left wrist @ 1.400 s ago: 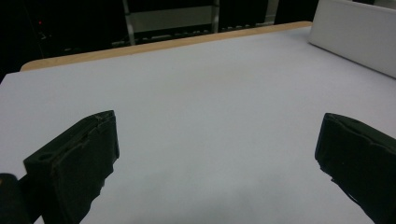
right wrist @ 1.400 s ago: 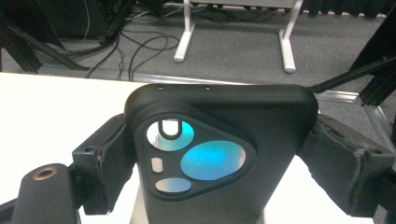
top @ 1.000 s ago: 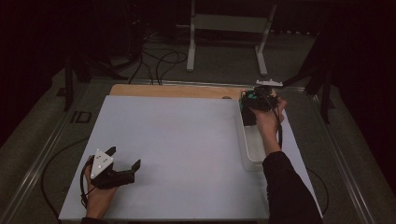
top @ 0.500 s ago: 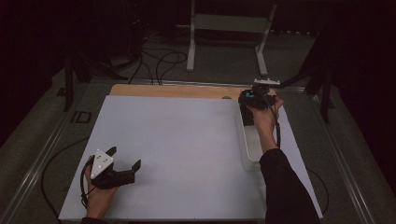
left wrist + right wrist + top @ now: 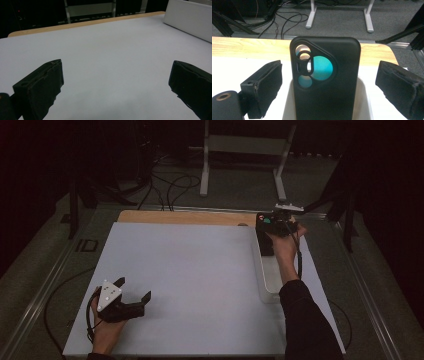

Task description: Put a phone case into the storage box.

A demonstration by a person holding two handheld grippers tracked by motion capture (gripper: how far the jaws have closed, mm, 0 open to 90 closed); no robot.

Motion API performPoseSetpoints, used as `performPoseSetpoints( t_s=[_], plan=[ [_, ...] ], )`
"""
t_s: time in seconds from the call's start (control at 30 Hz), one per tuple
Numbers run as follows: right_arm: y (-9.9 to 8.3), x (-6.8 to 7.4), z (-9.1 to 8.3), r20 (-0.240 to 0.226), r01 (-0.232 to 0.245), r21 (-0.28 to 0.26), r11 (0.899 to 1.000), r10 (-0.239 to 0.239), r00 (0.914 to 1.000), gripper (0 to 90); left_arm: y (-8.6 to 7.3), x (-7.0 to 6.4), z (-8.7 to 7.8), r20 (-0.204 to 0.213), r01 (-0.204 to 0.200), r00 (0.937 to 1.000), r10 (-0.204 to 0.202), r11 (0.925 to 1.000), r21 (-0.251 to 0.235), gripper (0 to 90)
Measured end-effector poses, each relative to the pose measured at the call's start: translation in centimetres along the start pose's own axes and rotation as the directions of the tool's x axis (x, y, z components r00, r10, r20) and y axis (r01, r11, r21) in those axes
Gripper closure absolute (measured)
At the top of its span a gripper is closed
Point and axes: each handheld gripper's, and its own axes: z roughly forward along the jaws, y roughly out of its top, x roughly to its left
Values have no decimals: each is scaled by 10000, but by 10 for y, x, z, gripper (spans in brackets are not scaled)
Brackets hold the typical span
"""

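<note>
While the left gripper (image 5: 131, 296) rests wide open on the tabletop (image 5: 190, 270), the right gripper (image 5: 329, 82) straddles an upright black phone case (image 5: 325, 80) in the white tray (image 5: 265, 285), fingers wide, not touching. Seemingly the grasp step: next, close squarely on its edges.

A dim room was seen, its far side lost in darkness. The worktop (image 5: 200, 270) was covered by a pale sheet, with a strip of bare wood (image 5: 185, 217) left exposed along its far edge. Grey floor (image 5: 235, 185) lay beyond it, where black cables (image 5: 170, 182) were strewn beside the white legs of a stand (image 5: 204, 160). Metal rails (image 5: 45, 285) were set along both sides of the worktop.
</note>
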Motion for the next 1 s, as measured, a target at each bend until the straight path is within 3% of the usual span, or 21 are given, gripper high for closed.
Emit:
performPoseSetpoints(
  t_s=[0.27,0.43,0.73,1.0],
  plan=[
    [-2,-3,-12,-410,139,-112,9998,-144,9991,70,0,0,0,-18,9,10000,-9,10000,-10,4],
    [-4,0,-27,-1063,467,-287,9985,-495,9931,75,0,0,0,-21,3,10000,-3,10000,-5,4],
    [-23,6,-56,-2270,1017,-603,9930,-1129,9673,75,1,0,0,31,19,10000,-19,10000,-16,4],
    [-46,15,-96,-3293,1188,-1388,9832,-1589,9308,76,4,-1,-2,85,28,10000,-28,10000,-71,3]
  ],
)
